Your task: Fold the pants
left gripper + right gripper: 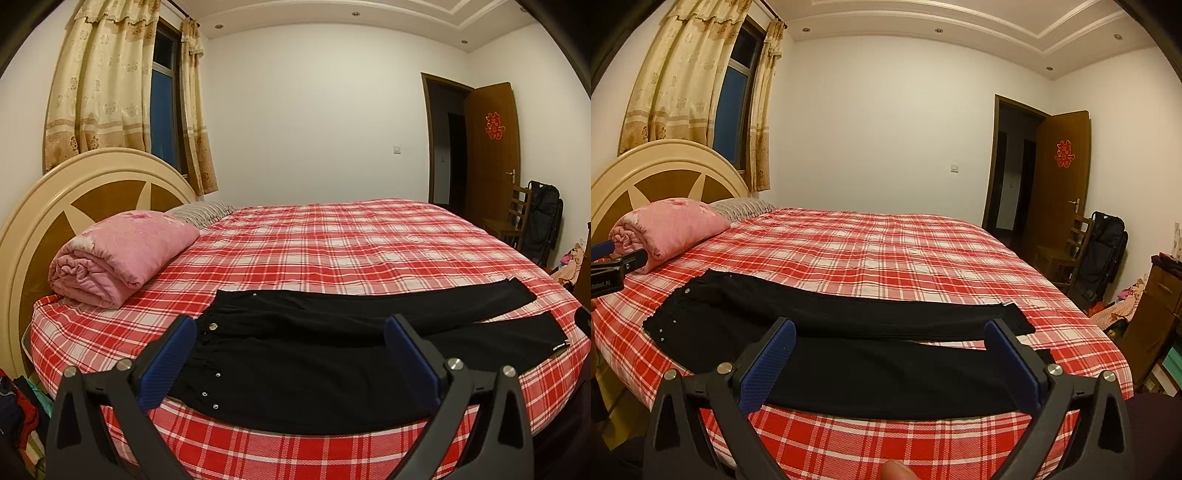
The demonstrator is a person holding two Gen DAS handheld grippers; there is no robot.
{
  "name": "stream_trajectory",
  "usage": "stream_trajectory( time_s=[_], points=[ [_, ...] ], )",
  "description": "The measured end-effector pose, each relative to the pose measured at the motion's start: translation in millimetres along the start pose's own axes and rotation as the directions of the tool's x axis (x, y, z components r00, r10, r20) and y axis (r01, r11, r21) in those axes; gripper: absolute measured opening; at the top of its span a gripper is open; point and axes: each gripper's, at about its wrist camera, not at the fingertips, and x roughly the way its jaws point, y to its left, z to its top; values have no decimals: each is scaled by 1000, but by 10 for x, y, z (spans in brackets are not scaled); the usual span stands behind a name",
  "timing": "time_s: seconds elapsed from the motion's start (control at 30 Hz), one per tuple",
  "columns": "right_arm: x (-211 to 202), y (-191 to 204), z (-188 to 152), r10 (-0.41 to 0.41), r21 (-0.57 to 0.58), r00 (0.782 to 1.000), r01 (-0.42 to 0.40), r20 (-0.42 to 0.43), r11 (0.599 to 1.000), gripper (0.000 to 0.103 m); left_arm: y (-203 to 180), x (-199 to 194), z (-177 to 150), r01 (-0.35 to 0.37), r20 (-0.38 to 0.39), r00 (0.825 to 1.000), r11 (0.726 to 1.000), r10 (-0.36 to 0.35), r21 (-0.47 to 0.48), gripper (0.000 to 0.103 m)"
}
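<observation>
Open plaid bed [332, 240] beyond pants [314, 354]; rolled pink quilt [122, 254] left.

Warm dim light, fisheye-bowed edges

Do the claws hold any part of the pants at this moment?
No. The left claw and right claw are open above the black pants, holding nothing.

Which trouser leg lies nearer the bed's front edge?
The lower leg, its cuff bearing a small white label; the other leg lies farther in.
</observation>
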Motion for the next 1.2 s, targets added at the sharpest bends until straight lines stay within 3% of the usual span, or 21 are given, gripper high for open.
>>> stream_trajectory(
  time_s=[1.2],
  points=[
    [39, 51, -35, 1, -17, 1000, -1, -21, 1000, 102, -54, 0, -39, 1, -1, 1000, 1000, -1, 4, 103]
  ],
)
